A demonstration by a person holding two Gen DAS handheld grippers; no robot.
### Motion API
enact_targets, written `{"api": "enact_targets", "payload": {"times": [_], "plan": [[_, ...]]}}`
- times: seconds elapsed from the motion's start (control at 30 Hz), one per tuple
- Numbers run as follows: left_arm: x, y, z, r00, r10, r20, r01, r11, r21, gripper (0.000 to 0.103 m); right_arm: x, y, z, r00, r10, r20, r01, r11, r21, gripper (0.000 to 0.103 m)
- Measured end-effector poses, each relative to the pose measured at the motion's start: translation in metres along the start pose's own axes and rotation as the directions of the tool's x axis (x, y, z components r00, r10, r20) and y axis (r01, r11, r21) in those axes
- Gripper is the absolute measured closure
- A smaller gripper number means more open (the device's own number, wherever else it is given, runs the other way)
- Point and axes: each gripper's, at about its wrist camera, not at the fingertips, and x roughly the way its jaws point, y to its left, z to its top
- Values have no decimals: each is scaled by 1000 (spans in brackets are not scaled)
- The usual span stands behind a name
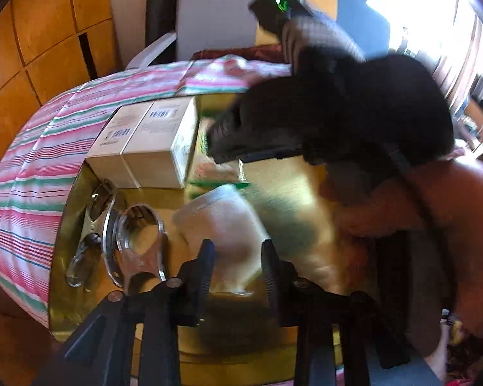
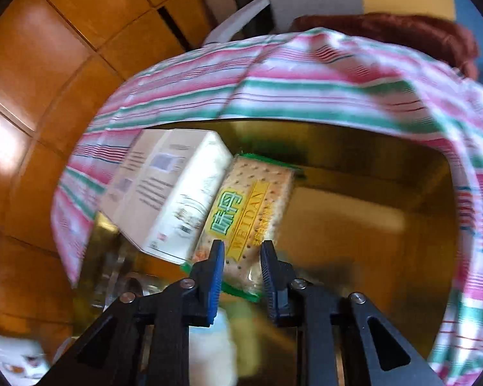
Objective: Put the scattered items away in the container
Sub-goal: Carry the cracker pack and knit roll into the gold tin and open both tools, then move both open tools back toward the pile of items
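Right gripper [image 2: 241,251] spread over the cracker packet [image 2: 251,206] — left gripper [image 1: 238,251] apparently spread around a blurred jar [image 1: 222,228].

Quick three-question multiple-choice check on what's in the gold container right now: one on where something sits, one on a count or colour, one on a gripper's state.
1. Where does the cracker packet lie?
A. against the white boxes inside the gold container
B. on the striped cloth outside it
C. on the grey chair

2. How many white boxes stand side by side?
A. one
B. two
C. four

3. What is the right gripper doing?
A. shut on the cracker packet
B. open, fingers to either side of the packet's end
C. holding a white box

Answers:
1 A, it leans against the boxes within the gold container.
2 B, the left wrist view shows two barcoded boxes together.
3 B, a gap shows at each finger.
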Motion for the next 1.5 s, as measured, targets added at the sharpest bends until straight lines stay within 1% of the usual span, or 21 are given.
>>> {"api": "enact_targets", "payload": {"times": [0.07, 0.13, 0.23, 0.3, 0.4, 0.47, 0.57, 0.63, 0.7, 0.8, 0.87, 0.97, 1.07, 1.2, 1.27, 1.3, 1.37, 1.4, 1.43, 1.47, 1.5], "plan": [[1, 6, 3, 999, 48, 8, -48, 999, -9, 75, -4, 0, -2, 1000, 16, 23, -15, 999, -28, 79], [-1, 13, 5, 996, 93, 3, -93, 995, -26, 75, -15, -5, -8, 999, 39, 37, -38, 999, -10, 78], [-10, 22, 3, 999, 40, 16, -38, 995, -90, 75, -38, -8, -21, 996, 50, 77, -49, 999, -4, 78], [-14, 24, 0, 999, 36, 27, -32, 992, -125, 75, -55, -7, -29, 992, 58, 111, -56, 998, -15, 76], [-22, 22, -4, 998, 36, 58, -27, 987, -160, 75, -85, -8, -42, 981, 62, 182, -60, 998, -20, 66], [-30, 16, -6, 996, 39, 84, -23, 984, -177, 75, -104, -12, -53, 972, 43, 231, -38, 999, -27, 59], [-39, 5, -5, 992, 26, 126, -1, 981, -194, 75, -132, -29, -69, 955, -13, 297, 16, 1000, -9, 57], [-45, -5, -5, 988, -1, 152, 32, 979, -200, 75, -149, -48, -83, 943, -60, 328, 52, 998, 33, 56], [-49, -18, -6, 984, -40, 174, 74, 977, -198, 74, -159, -68, -93, 932, -98, 348, 74, 994, 82, 51], [-53, -43, -9, 979, -92, 184, 125, 975, -182, 74, -172, -97, -111, 922, -164, 350, 118, 982, 150, 43], [-53, -61, -13, 975, -131, 177, 161, 973, -163, 74, -175, -113, -120, 922, -191, 336, 137, 975, 177, 42], [-50, -82, -16, 975, -167, 148, 187, 973, -135, 74, -177, -141, -135, 916, -240, 321, 172, 959, 226, 42], [-50, -98, -20, 972, -193, 130, 207, 973, -104, 74, -175, -183, -136, 912, -293, 286, 207, 933, 295, 42], [-55, -108, -19, 978, -159, 138, 168, 984, -57, 74, -167, -229, -116, 906, -355, 232, 252, 890, 379, 40], [-58, -107, -19, 977, -149, 155, 159, 986, -53, 74, -166, -247, -108, 900, -386, 203, 271, 859, 435, 30], [-60, -106, -19, 976, -145, 162, 155, 986, -53, 74, -167, -256, -104, 890, -409, 203, 278, 837, 471, 27], [-61, -104, -19, 976, -137, 167, 147, 988, -52, 73, -171, -270, -96, 864, -463, 197, 306, 794, 525, 16], [-61, -104, -19, 977, -133, 166, 143, 988, -51, 73, -173, -274, -93, 856, -474, 206, 308, 788, 534, 14], [-61, -103, -19, 978, -130, 165, 140, 989, -51, 73, -173, -277, -89, 855, -472, 215, 303, 790, 533, 11], [-61, -103, -19, 978, -129, 163, 139, 989, -53, 73, -172, -279, -86, 859, -463, 220, 293, 796, 529, 9], [-60, -102, -19, 978, -129, 162, 139, 989, -56, 73, -170, -282, -82, 869, -441, 223, 276, 807, 522, 7]]}}
